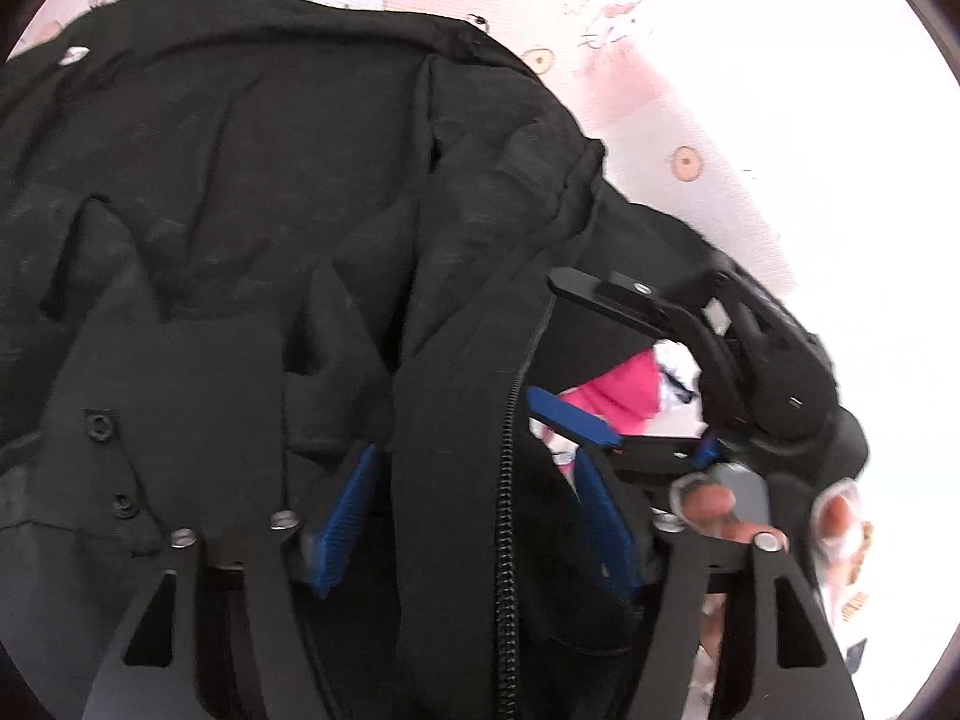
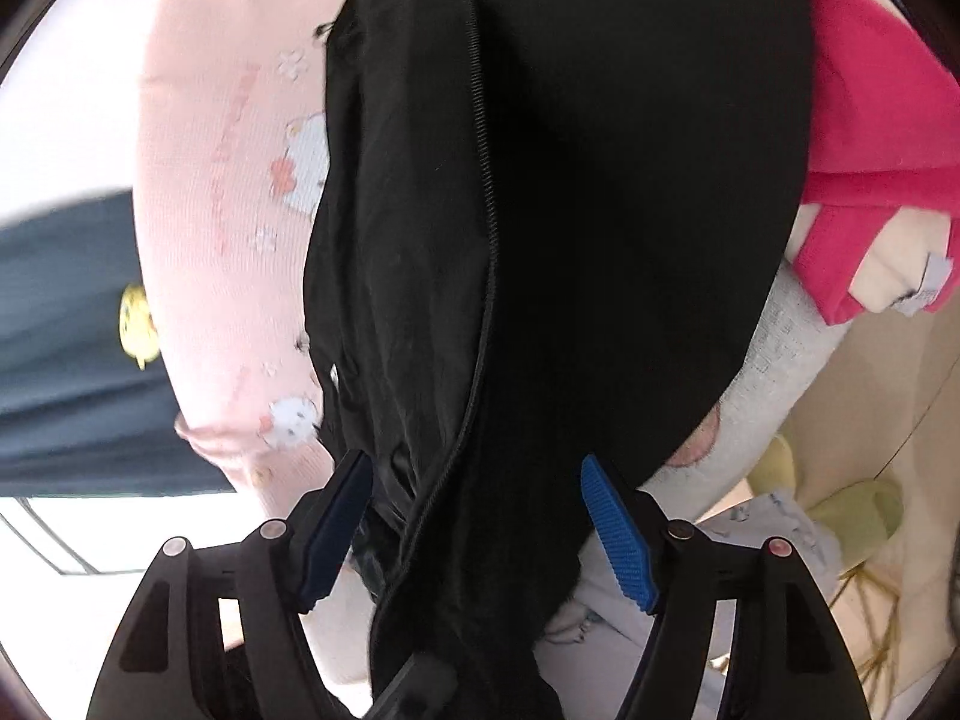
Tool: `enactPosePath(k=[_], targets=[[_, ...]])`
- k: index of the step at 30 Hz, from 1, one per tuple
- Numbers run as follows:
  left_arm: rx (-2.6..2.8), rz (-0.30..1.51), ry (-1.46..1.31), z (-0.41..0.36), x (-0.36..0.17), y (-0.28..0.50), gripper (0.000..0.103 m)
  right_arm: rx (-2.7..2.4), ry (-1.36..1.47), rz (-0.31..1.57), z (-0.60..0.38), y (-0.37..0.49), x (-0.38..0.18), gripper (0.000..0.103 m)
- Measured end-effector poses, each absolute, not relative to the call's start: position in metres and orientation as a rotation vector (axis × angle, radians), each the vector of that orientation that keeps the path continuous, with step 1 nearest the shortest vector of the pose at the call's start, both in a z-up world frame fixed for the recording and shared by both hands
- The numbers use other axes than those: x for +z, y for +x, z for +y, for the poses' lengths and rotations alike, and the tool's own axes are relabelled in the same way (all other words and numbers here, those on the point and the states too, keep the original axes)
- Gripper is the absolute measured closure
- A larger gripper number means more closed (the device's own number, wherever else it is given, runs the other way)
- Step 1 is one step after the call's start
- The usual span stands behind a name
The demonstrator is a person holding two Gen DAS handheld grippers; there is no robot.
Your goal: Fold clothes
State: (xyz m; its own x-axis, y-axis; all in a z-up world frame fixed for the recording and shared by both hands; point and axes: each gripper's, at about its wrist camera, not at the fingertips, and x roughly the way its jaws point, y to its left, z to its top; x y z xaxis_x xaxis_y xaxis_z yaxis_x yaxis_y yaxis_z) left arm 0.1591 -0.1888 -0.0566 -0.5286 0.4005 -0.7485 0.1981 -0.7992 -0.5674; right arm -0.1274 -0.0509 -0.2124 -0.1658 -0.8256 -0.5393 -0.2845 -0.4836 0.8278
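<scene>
**Black zip jacket between both hand-held grippers over a pink sheet**

Left wrist view: the left hand-held gripper (image 1: 474, 516) stands with its blue-padded fingers (image 1: 342, 510) wide apart. A fold of the black jacket (image 1: 300, 180) with its zipper (image 1: 507, 480) runs down between them, filling most of the gap. Whether the pads press on the cloth cannot be told from here; the fabric hangs loosely past them. The jacket spreads out in creases over a pink cartoon-print sheet (image 1: 630, 12), covering most of the left and middle of the view. To the right, the right hand-held gripper (image 1: 576, 360) reaches in from the side, its jaws also apart, with a person's fingertips (image 1: 714, 510) just behind it. A pink garment (image 1: 624, 390) shows through the gap there.

Right wrist view: the right hand-held gripper (image 2: 480, 534) has its blue pads (image 2: 618, 540) spread wide. The black jacket (image 2: 600, 180) hangs down between them in a thick bundle, its zipper (image 2: 480, 240) running lengthwise. The right pad lies at the cloth's edge and the left pad just beside it; a firm grip is not evident. The pink cartoon-print sheet (image 2: 228, 210) lies to the left, a dark blue cloth (image 2: 66, 330) beyond it. A bright pink garment (image 2: 870, 120) lies at upper right, a pale grey towel-like cloth (image 2: 780, 348) beneath it.
</scene>
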Motion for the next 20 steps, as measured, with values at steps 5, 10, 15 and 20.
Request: enactPosePath(k=[5,10,15,20], targets=[[2.524,-0.849,-1.553,-0.181,-0.049,0.147,0.025,-1.682,1.655,-1.225,-0.058,-0.137,-0.208,0.050],[2.734,-0.421,-1.466,-0.160,-0.018,0.140,0.026,-1.700,1.674,-1.147,-0.063,-0.149,-0.207,0.058],[2.685,-0.264,-1.565,-0.156,-0.029,0.123,0.051,-1.725,1.713,-1.185,-0.057,-0.155,-0.221,0.086],[2.556,-0.682,-1.666,-0.199,-0.053,0.118,0.079,-1.795,1.685,-1.101,-0.060,-0.158,-0.208,0.093]])
